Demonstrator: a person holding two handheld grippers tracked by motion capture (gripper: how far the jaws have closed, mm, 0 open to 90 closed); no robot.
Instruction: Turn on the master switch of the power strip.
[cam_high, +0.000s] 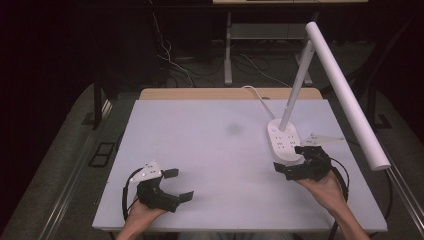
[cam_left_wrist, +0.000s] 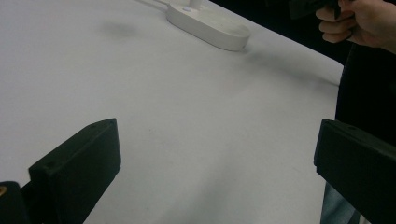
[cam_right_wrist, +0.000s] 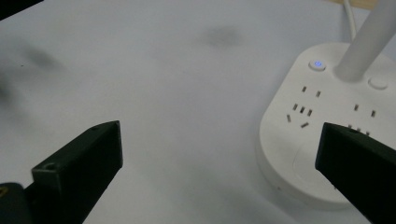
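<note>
Desk lamp with socket base: approach stage, nothing yet gripped

Surface (cam_high: 210, 150): white, carries every item listed.
Desk lamp (cam_high: 345, 95): white, stands at the right of the surface, stem tilted, long head reaching toward the person; cable leads off the far edge.
Socket base (cam_high: 283, 141): upright, outlets on top, a blue-lit button (cam_right_wrist: 317, 64) beside the stem.
Right tongs (cam_high: 296, 161): jaws apart, at the near end of the base, one jaw over its edge; contact cannot be told.
Left tongs (cam_high: 178, 184): jaws apart, hold nothing, well apart from the lamp.
Judgement: grasp or press not yet made; all handling remains.
</note>
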